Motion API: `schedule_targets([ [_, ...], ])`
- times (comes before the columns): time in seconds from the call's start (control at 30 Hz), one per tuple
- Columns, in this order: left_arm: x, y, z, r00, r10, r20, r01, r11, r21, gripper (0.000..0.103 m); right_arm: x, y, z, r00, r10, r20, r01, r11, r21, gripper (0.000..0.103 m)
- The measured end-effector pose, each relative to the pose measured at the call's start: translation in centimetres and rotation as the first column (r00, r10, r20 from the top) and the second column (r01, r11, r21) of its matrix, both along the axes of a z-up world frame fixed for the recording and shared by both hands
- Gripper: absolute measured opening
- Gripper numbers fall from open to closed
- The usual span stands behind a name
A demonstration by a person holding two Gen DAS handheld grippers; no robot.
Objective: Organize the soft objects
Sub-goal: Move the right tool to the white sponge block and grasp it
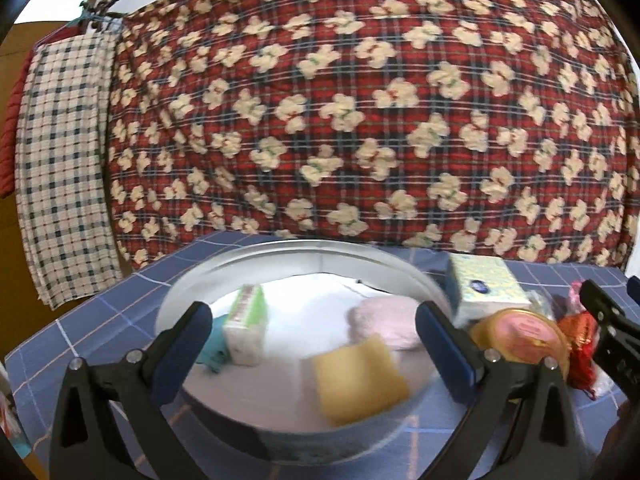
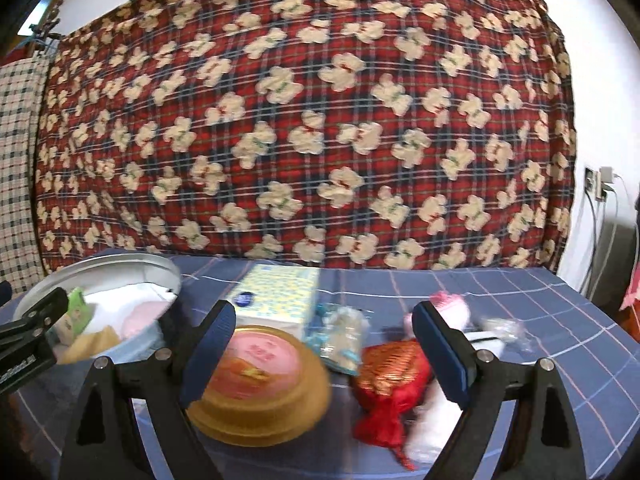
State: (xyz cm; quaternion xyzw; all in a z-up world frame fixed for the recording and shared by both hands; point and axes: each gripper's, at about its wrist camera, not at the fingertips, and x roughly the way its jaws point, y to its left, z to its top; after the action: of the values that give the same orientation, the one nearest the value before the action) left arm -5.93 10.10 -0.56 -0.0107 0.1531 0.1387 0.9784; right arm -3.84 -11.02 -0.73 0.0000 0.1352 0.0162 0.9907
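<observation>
A white round basin stands on the blue checked cloth. Inside it lie a yellow sponge, a pink soft lump, a green-and-white tissue pack and a teal item. My left gripper hovers open over the basin, holding nothing. My right gripper is open to the basin's right, above a red-and-gold pouch and a gold tin with a pink lid. A pink-and-white plush shows behind its right finger, and something white and soft lies below.
A yellow-dotted tissue box and a clear packet of beads sit behind the tin. Crumpled clear wrap lies further right. A red plaid bear blanket walls off the back. A wall socket with cables is at the far right.
</observation>
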Motion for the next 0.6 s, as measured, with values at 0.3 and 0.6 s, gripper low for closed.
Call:
schedule_targets([
  [0.3,-0.2,-4.7,0.0,0.99,-0.138,-0.008,0.138,0.99,0.02,0.103,0.5,-6.0,-0.5,0.995,-0.097,-0.037,0.098,0.995,0.033,0.092],
  [0.6,-0.4,-9.9,0.0,0.967,-0.253,-0.023,0.254,0.965,0.064,0.103,1.0,-13.0,-0.9,0.977,-0.194,-0.087,0.2,0.977,0.076,0.092],
])
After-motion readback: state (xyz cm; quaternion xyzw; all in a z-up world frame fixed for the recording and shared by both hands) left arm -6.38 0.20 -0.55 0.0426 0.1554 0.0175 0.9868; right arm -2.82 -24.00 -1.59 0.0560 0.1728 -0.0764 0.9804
